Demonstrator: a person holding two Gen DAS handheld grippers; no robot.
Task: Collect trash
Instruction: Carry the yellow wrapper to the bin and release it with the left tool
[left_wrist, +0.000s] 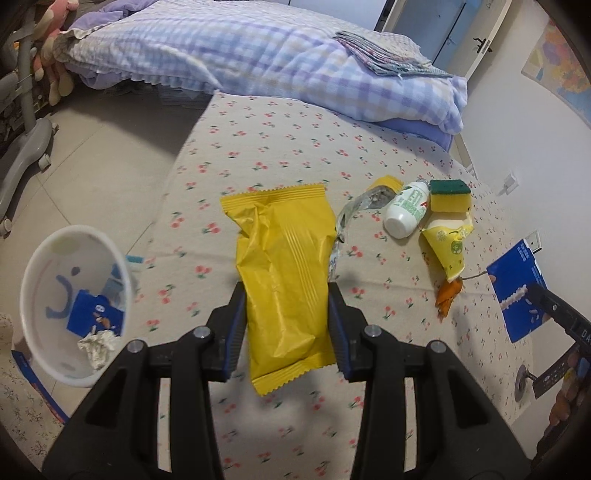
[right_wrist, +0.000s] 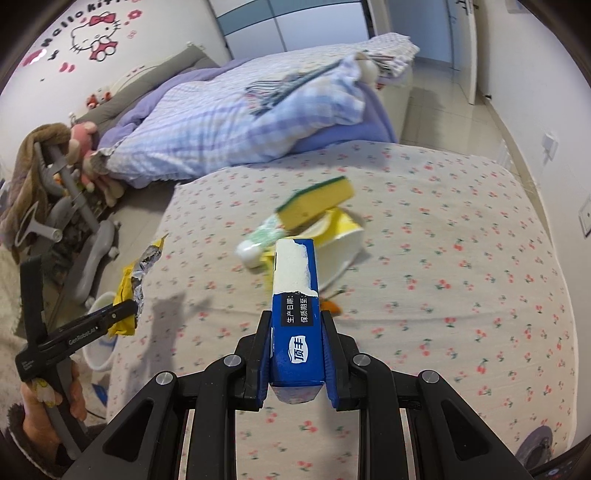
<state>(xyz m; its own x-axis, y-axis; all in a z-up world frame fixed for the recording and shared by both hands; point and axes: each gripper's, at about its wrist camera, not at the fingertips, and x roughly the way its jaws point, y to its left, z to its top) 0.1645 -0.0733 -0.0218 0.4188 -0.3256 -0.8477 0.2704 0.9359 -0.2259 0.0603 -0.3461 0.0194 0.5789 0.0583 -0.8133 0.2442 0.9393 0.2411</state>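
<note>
My left gripper (left_wrist: 286, 291) is shut on a yellow snack wrapper (left_wrist: 284, 258), held above the cherry-print bed sheet (left_wrist: 280, 140). A white bin (left_wrist: 48, 258) stands on the floor to the left, with a blue pack and crumpled paper inside. My right gripper (right_wrist: 295, 317) is shut on a torn blue carton (right_wrist: 297, 350); that carton (left_wrist: 517, 291) also shows at the right edge of the left wrist view. On the sheet lie a sponge (left_wrist: 450, 195), a small white bottle (left_wrist: 406, 210), a crushed yellow paper cup (left_wrist: 447, 240), orange peel (left_wrist: 448, 295) and a torn foil wrapper (left_wrist: 369, 199).
A checked purple quilt (left_wrist: 258, 55) with a folded cloth (left_wrist: 384, 55) lies at the far end of the bed. A grey chair base (left_wrist: 26, 147) stands on the tiled floor to the left. A hand (right_wrist: 48, 402) holds the left gripper (right_wrist: 125, 310) over the bin (right_wrist: 98, 354).
</note>
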